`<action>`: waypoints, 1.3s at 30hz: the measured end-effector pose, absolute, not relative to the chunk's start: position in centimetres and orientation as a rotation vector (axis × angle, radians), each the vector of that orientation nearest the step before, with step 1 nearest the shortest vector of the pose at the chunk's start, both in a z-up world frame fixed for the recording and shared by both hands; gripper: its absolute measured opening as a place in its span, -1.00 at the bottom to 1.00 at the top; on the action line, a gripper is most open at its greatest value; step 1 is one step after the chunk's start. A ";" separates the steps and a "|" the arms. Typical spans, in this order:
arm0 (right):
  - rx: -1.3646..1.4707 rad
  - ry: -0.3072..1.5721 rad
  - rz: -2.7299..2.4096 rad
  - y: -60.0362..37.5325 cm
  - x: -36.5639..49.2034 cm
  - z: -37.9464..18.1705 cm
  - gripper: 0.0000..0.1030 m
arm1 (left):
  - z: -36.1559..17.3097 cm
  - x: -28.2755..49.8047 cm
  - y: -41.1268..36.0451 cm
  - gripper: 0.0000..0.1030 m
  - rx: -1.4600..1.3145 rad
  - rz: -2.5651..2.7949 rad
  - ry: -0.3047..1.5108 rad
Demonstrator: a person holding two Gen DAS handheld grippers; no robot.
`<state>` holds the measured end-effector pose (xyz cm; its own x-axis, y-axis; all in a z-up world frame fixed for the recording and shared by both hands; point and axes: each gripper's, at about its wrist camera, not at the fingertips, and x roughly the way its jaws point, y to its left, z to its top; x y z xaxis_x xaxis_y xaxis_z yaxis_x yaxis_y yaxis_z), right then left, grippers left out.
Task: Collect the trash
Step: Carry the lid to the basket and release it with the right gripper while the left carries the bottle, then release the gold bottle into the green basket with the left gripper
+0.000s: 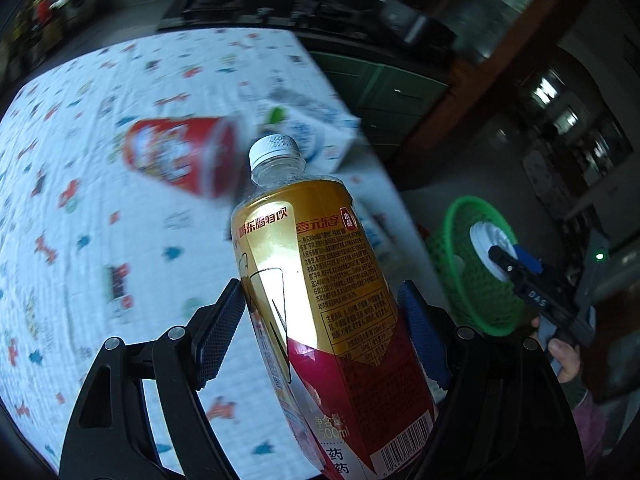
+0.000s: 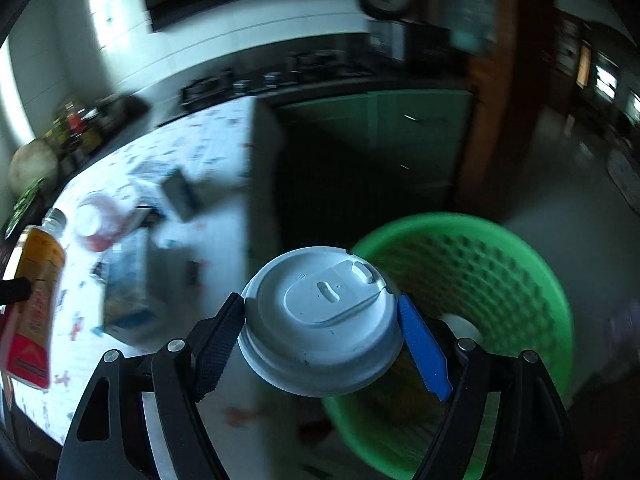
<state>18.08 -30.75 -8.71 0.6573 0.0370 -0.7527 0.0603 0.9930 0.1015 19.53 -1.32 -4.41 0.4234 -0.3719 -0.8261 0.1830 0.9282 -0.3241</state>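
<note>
Past the table [image 1: 100, 208] edge, open floor surrounds the green basket [image 2: 532, 280]. The left gripper [image 1: 320, 332] pinches a bottle [image 1: 316, 280] above the cloth, near that edge; the right gripper [image 2: 320, 340] clamps a lidded cup [image 2: 320, 320] at the basket's near rim. Only the left view shows the hand [image 1: 564, 360] on the right tool; the right view alone shows the basket's inside. Both grippers tilt downward.
</note>
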 end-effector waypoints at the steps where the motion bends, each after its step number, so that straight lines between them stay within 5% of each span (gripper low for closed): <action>1: 0.131 0.859 -0.033 -31.7 17.6 -9.0 0.47 | -4.2 19.6 -2.1 0.49 -0.189 -0.364 1.076; 22: 0.301 0.848 -0.186 -41.9 11.5 -9.9 0.58 | -2.6 22.0 -20.2 0.49 0.000 -0.639 1.047; 39: 0.325 0.800 -0.232 -43.7 6.3 -8.5 0.58 | -7.3 23.9 -31.1 0.55 0.122 -0.731 1.136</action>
